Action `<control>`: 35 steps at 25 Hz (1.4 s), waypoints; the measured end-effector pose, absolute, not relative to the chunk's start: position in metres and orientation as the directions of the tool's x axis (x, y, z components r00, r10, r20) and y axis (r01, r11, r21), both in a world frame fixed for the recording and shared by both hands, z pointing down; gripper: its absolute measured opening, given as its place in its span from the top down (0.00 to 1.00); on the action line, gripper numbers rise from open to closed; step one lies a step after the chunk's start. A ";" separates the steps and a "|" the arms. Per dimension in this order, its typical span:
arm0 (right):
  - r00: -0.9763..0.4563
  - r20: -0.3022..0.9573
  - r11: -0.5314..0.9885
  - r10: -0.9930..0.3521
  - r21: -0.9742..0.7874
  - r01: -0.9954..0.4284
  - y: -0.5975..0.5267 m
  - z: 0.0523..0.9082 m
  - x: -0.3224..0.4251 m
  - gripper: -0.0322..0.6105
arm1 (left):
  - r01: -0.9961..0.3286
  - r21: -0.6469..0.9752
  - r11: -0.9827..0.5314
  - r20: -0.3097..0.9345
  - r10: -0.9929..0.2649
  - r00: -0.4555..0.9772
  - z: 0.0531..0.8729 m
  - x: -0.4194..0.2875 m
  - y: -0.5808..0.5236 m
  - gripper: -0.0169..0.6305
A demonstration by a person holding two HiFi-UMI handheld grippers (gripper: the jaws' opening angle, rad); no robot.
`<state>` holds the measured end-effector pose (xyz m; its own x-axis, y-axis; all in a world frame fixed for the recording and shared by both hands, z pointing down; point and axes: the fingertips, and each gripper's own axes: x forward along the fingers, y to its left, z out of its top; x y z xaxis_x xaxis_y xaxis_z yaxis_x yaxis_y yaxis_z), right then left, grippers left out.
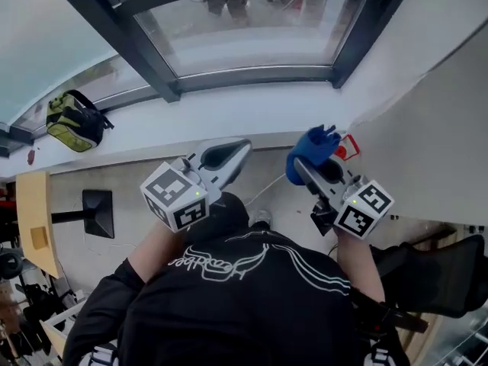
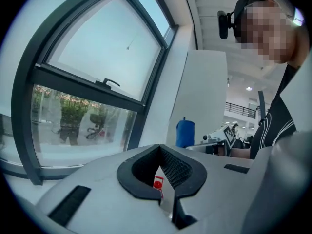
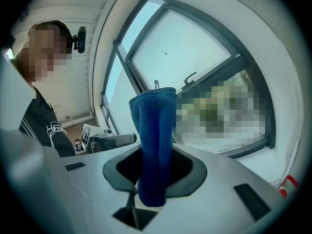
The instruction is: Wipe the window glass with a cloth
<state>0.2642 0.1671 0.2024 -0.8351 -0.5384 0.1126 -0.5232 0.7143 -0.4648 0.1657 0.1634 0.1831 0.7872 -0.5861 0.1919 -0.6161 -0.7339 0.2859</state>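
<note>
The window glass (image 1: 252, 25) sits in a dark frame above a white sill (image 1: 229, 113). A blue cloth (image 1: 311, 148) stands upright, bunched, with my right gripper (image 1: 303, 168) shut on it, just short of the sill near the wall corner. In the right gripper view the cloth (image 3: 155, 135) rises between the jaws toward the glass (image 3: 195, 48) and the window handle (image 3: 190, 77). My left gripper (image 1: 241, 146) hangs beside it to the left, shut and empty. Its own view shows the glass (image 2: 102, 52), the handle (image 2: 108, 83) and the cloth (image 2: 185, 133).
A yellow-green backpack (image 1: 72, 120) lies on the sill at the left. A small red object (image 1: 347, 149) sits at the wall corner behind the cloth. A white wall (image 1: 435, 128) closes off the right side. Below are the person's dark shirt and furniture.
</note>
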 end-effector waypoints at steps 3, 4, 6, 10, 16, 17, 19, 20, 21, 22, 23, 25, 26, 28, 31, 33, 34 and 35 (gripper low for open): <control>-0.848 0.118 0.723 -0.517 -0.470 -0.506 0.149 0.207 0.253 0.80 | -0.646 0.316 -0.695 0.176 -0.626 0.759 0.189 0.150 0.148 0.97; -0.853 0.120 0.728 -0.508 -0.469 -0.500 0.144 0.208 0.248 0.80 | -0.652 0.326 -0.684 0.174 -0.635 0.753 0.192 0.144 0.143 0.97; -0.863 0.131 0.740 -0.487 -0.462 -0.488 0.135 0.210 0.239 0.80 | -0.664 0.344 -0.664 0.172 -0.651 0.739 0.198 0.134 0.134 0.97; -0.873 0.149 0.756 -0.465 -0.446 -0.479 0.105 0.215 0.220 0.80 | -0.677 0.362 -0.641 0.156 -0.674 0.722 0.208 0.117 0.099 0.97; -0.862 0.147 0.741 -0.485 -0.455 -0.494 0.063 0.236 0.208 0.80 | -0.695 0.318 -0.645 0.168 -0.683 0.711 0.226 0.100 0.065 0.97; -0.862 0.151 0.740 -0.483 -0.456 -0.495 0.049 0.238 0.194 0.80 | -0.702 0.326 -0.632 0.175 -0.690 0.702 0.230 0.085 0.052 0.97; -0.864 0.154 0.739 -0.479 -0.460 -0.492 0.018 0.245 0.164 0.80 | -0.715 0.360 -0.599 0.195 -0.701 0.686 0.245 0.054 0.024 0.97; -0.866 0.154 0.739 -0.475 -0.465 -0.488 0.006 0.251 0.151 0.80 | -0.719 0.377 -0.584 0.205 -0.704 0.680 0.253 0.041 0.013 0.97; -0.870 0.155 0.739 -0.468 -0.471 -0.482 -0.003 0.258 0.139 0.80 | -0.723 0.387 -0.573 0.212 -0.708 0.674 0.259 0.031 0.005 0.97; -0.874 0.159 0.738 -0.459 -0.479 -0.475 -0.011 0.265 0.129 0.80 | -0.727 0.390 -0.565 0.215 -0.712 0.668 0.262 0.023 -0.003 0.97; -0.879 0.164 0.738 -0.448 -0.486 -0.468 -0.020 0.271 0.120 0.80 | -0.734 0.389 -0.557 0.216 -0.719 0.660 0.264 0.014 -0.011 0.97; -0.889 0.172 0.743 -0.424 -0.495 -0.450 -0.036 0.281 0.098 0.80 | -0.750 0.382 -0.540 0.217 -0.736 0.641 0.264 -0.006 -0.025 0.97; -0.895 0.173 0.749 -0.411 -0.496 -0.439 -0.045 0.283 0.086 0.80 | -0.759 0.377 -0.531 0.219 -0.745 0.630 0.264 -0.016 -0.031 0.97; -0.907 0.173 0.766 -0.383 -0.489 -0.417 -0.063 0.288 0.058 0.80 | -0.777 0.365 -0.512 0.224 -0.762 0.607 0.265 -0.039 -0.043 0.97; -0.922 0.189 0.812 -0.337 -0.438 -0.386 -0.087 0.295 0.012 0.80 | -0.799 0.373 -0.472 0.248 -0.779 0.576 0.278 -0.073 -0.057 0.97; -0.929 0.200 0.847 -0.311 -0.384 -0.367 -0.103 0.300 -0.021 0.80 | -0.807 0.397 -0.438 0.263 -0.788 0.557 0.291 -0.094 -0.064 0.97; -0.933 0.200 0.858 -0.300 -0.370 -0.355 -0.111 0.302 -0.037 0.80 | -0.811 0.409 -0.419 0.267 -0.795 0.545 0.296 -0.105 -0.067 0.97; -0.937 0.197 0.866 -0.288 -0.364 -0.343 -0.119 0.304 -0.052 0.80 | -0.815 0.419 -0.399 0.271 -0.802 0.532 0.301 -0.115 -0.068 0.97</control>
